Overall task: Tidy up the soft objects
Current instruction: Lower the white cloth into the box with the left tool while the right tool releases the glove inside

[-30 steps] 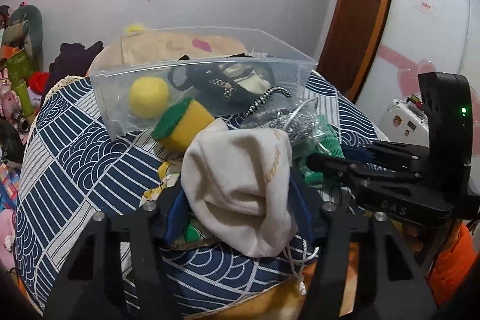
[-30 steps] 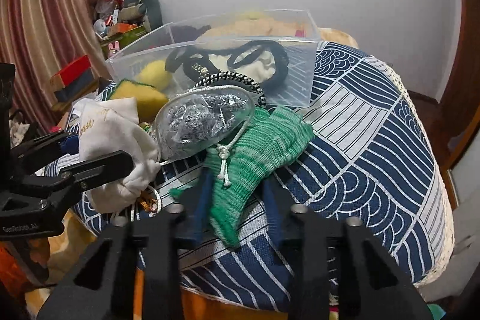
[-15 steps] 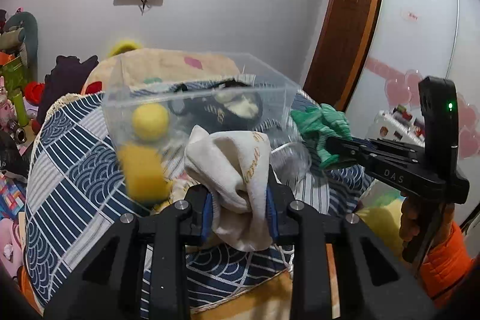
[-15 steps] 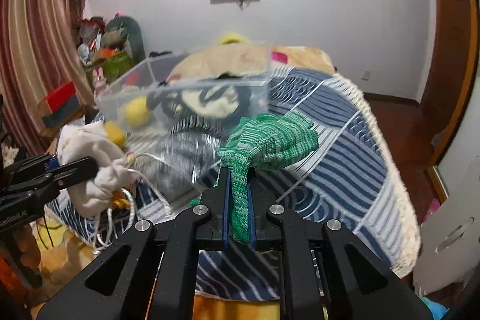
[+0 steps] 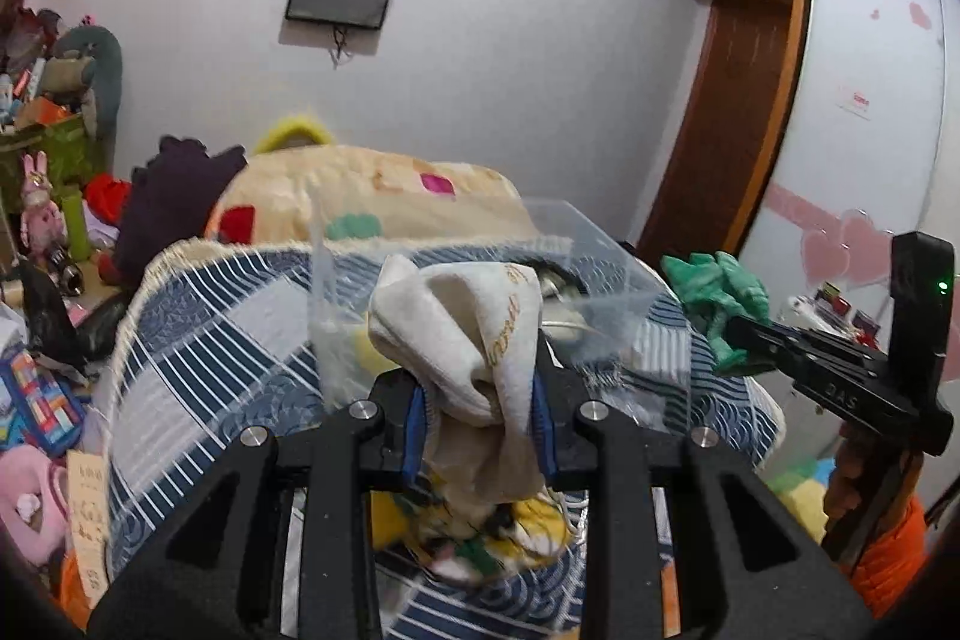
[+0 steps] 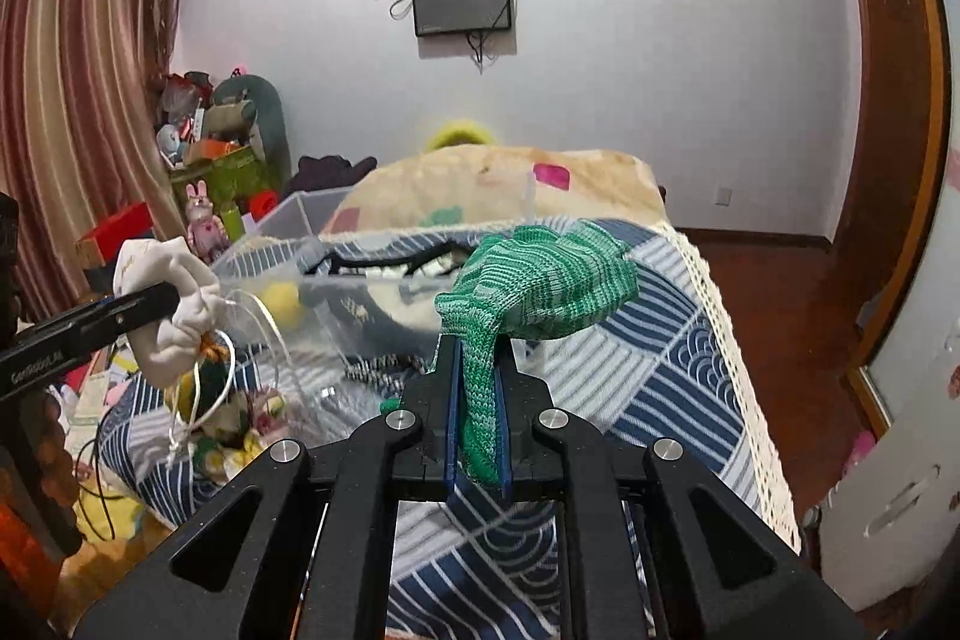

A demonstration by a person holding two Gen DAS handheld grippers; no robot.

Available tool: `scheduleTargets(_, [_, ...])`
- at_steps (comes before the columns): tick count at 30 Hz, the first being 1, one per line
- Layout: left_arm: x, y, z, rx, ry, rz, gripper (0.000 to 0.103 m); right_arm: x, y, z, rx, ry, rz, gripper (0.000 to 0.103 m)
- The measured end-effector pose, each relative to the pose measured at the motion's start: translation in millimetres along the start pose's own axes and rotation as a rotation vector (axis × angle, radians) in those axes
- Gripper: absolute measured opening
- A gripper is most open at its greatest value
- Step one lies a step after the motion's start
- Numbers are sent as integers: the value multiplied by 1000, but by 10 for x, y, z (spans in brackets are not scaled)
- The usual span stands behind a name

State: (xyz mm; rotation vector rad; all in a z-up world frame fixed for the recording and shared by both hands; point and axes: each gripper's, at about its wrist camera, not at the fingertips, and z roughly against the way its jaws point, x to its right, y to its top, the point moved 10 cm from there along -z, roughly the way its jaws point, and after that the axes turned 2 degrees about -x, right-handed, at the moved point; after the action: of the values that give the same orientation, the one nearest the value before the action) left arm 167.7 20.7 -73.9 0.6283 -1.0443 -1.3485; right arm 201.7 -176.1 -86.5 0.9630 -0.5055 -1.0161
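Note:
My left gripper [image 5: 477,388] is shut on a cream drawstring pouch [image 5: 474,328] and holds it above the blue-and-white patterned cloth [image 5: 198,316]; it also shows in the right wrist view [image 6: 171,304], its cords hanging down. My right gripper [image 6: 477,388] is shut on a green knitted piece [image 6: 540,280], lifted above the cloth; it also shows in the left wrist view [image 5: 717,292]. A clear plastic bin [image 6: 360,304] stands ahead with a yellow ball [image 6: 282,301] and black straps inside.
Small soft items lie on the cloth below the left gripper [image 5: 480,526]. A patterned cushion [image 6: 492,184] sits behind the bin. Toys and boxes crowd the left side [image 6: 210,130]. A wardrobe [image 5: 852,148] stands at the right.
Both grippers closed on their items and lifted them off the cloth: the left with the pouch, the right with the green knit. The views rose and tilted up.

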Motion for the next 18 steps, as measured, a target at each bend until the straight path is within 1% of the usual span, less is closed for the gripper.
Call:
scheduleTargets(9, [-30,450,-3,99,58,-48,29,-138,304,-81,48,35,19,9])
scheduleTargets(14, [-112,594,-151,105,91,-64,29,-243,458,-165,69,46,47,9])
scheduleTargets(18, [-241,695,-319,84,97,-26,29,-351,580,-250,77,69,63,9])
